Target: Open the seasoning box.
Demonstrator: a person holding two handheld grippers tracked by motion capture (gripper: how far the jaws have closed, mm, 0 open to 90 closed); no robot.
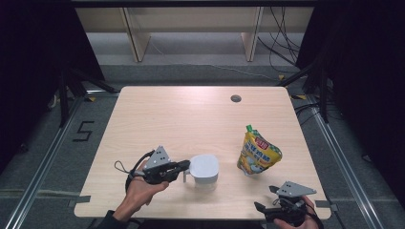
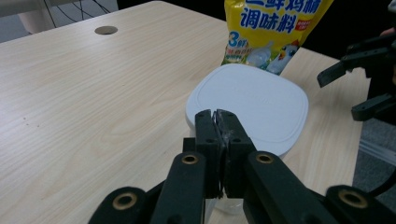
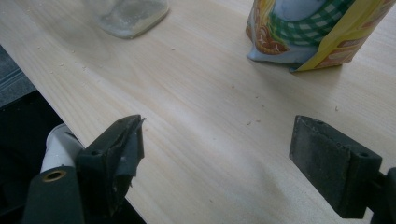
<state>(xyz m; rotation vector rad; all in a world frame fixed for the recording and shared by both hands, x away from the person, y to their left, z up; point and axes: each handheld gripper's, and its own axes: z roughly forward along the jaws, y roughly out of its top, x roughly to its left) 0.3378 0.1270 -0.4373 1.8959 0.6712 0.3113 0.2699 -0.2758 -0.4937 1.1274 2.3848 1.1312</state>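
Note:
A clear container with a white square lid (image 1: 204, 168) stands near the table's front, left of centre. My left gripper (image 1: 185, 165) is shut, its tips (image 2: 217, 119) resting at the lid's (image 2: 252, 107) near edge; whether they pinch anything I cannot tell. A yellow seasoning pouch (image 1: 258, 153) with a green cap stands upright to the right of the container, and also shows in the left gripper view (image 2: 271, 28). My right gripper (image 1: 265, 198) stands open at the front right corner, jaws wide (image 3: 217, 154), with nothing between them. The pouch's base (image 3: 317, 32) and the container (image 3: 130, 14) lie beyond it.
The light wooden table (image 1: 172, 119) has a round cable hole (image 1: 235, 98) near its far edge. Small crumbs dot the wood near the front edge. The right gripper (image 2: 355, 88) appears at the right of the left gripper view. Cables and shelf legs stand beyond the table.

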